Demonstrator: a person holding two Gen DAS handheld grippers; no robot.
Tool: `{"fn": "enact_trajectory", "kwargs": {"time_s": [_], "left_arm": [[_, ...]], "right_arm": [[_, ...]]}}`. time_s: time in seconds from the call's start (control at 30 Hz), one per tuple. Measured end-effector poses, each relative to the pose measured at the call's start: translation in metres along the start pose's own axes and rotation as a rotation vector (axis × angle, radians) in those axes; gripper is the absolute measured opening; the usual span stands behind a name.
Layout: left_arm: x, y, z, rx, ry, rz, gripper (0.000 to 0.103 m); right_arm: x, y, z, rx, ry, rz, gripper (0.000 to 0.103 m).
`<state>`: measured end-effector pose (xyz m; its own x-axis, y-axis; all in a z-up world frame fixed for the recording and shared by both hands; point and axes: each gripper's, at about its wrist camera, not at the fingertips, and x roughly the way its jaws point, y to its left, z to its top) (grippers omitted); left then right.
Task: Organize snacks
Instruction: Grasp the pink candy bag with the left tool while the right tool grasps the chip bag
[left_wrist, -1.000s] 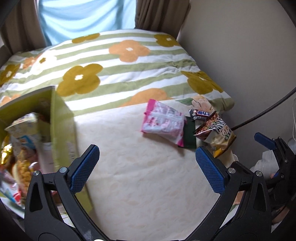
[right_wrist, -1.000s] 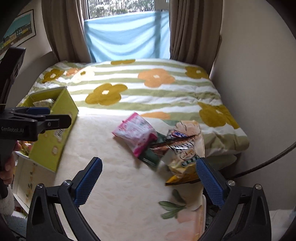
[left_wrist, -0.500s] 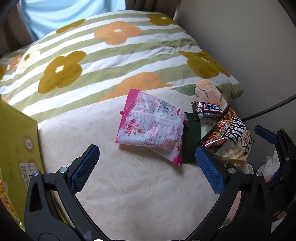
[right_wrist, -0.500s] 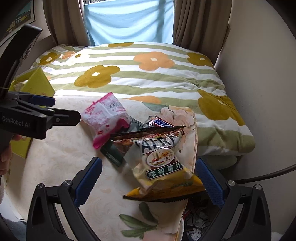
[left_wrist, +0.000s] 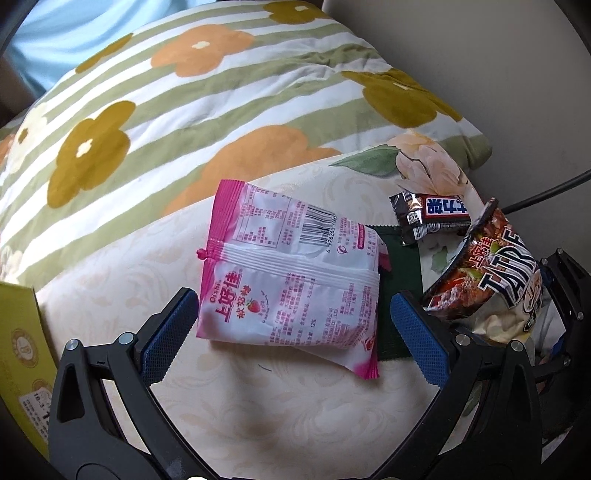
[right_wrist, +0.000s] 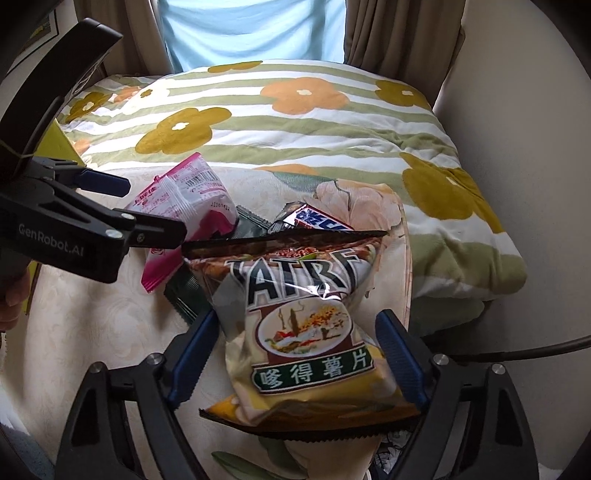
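A pink and white candy bag lies on the cream bed cover, between the open fingers of my left gripper. It also shows in the right wrist view. A brown and yellow chip bag lies between the open fingers of my right gripper, and shows at the right in the left wrist view. A dark chocolate bar and a dark green packet lie between the two bags.
A yellow-green box stands at the left edge. A striped flower quilt covers the far bed. A beige wall and a black cable are at the right, past the bed's edge.
Both grippers have moved forward and down onto the snack pile. The pink bag now sits between my left fingers and the chip bag between my right fingers. The box has slid out to the left.
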<state>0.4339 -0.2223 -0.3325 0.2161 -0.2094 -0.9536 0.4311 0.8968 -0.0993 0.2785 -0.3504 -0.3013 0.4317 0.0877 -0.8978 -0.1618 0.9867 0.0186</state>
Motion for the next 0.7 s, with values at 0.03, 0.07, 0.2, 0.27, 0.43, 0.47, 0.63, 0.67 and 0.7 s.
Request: {"fn": "enact_trajectory", "kwargs": {"time_s": [0.03, 0.07, 0.2, 0.27, 0.43, 0.47, 0.63, 0.67, 0.7], "left_arm": [[0.001, 0.0, 0.002, 0.004, 0.001, 0.003, 0.103], [0.003, 0.0, 0.003, 0.008, 0.003, 0.006, 0.103], [0.007, -0.001, 0.007, 0.024, 0.013, 0.014, 0.103], [0.009, -0.001, 0.008, 0.031, 0.022, 0.016, 0.103], [0.018, 0.0, 0.01, 0.037, 0.049, 0.018, 0.103], [0.02, 0.0, 0.01, 0.04, 0.055, 0.02, 0.103], [0.027, 0.004, 0.011, 0.026, 0.074, -0.01, 0.103], [0.026, 0.005, 0.01, 0.025, 0.063, -0.016, 0.103], [0.027, 0.004, 0.009, 0.03, 0.06, -0.015, 0.103]], "right_arm": [[0.002, 0.001, 0.0, -0.005, 0.01, 0.005, 0.067], [0.005, 0.002, 0.0, -0.013, 0.019, 0.004, 0.061], [0.005, 0.007, 0.001, -0.058, 0.021, -0.013, 0.057], [0.003, 0.007, 0.001, -0.064, 0.01, -0.015, 0.055], [-0.008, 0.006, 0.0, -0.073, -0.029, -0.016, 0.053], [-0.009, 0.007, 0.0, -0.072, -0.03, -0.016, 0.053], [-0.008, 0.006, 0.001, -0.062, -0.029, -0.015, 0.053], [-0.008, 0.006, 0.002, -0.061, -0.03, -0.012, 0.053], [-0.007, 0.005, 0.002, -0.061, -0.024, -0.01, 0.053]]}}
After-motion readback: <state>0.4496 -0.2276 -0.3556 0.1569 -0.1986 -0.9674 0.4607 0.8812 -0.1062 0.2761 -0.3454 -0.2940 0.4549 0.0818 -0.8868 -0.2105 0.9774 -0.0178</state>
